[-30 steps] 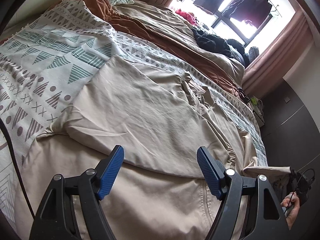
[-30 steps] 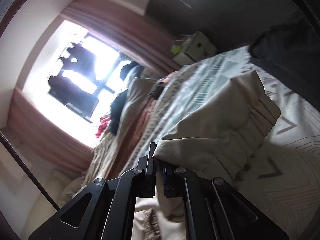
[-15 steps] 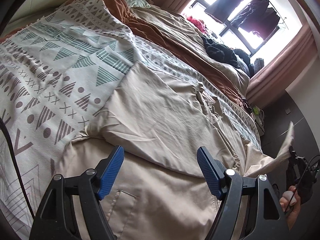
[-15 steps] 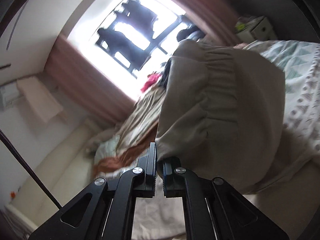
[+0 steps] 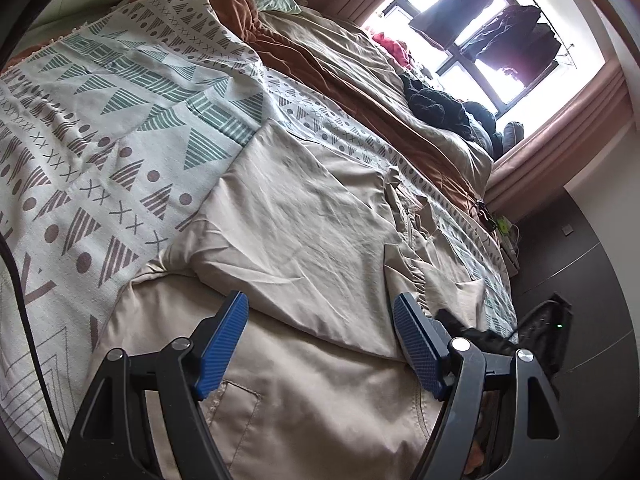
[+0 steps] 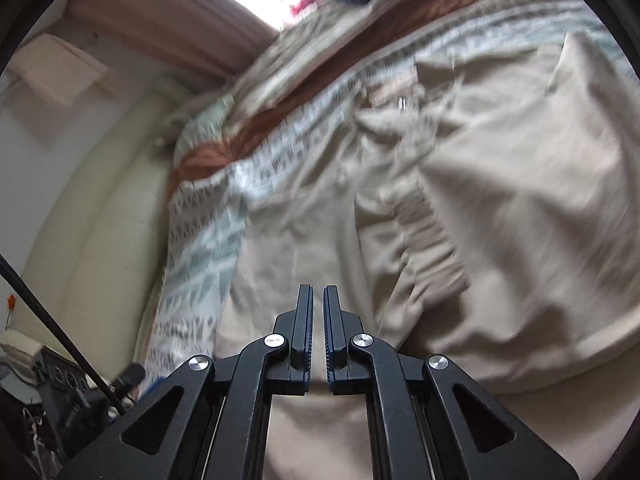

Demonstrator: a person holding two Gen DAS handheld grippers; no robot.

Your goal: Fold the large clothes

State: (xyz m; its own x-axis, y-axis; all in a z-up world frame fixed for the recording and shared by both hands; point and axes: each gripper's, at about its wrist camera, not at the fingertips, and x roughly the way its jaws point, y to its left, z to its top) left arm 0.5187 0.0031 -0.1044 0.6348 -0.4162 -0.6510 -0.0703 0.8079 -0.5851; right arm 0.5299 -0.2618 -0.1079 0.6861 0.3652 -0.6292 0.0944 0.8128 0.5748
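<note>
Beige cloth: one large garment [image 5: 304,220] lies spread on the bed [image 5: 100,128], part folded over itself.

One beige garment rests on one patterned white, green and brown bedspread, with one rust-brown blanket [image 5: 360,92] and one tan quilt [image 5: 352,48] beyond it toward the window. Two grippers are counted: the left gripper [image 5: 320,336] hangs over the near fold with its blue pads spread wide and nothing between them; the right gripper [image 6: 316,320] shows in a blurred view with its fingers nearly pressed together, a thin gap between, nothing pinched. Several dark clothes hang at the window [image 5: 492,24]. No readable writing or brand shows anywhere.
</note>
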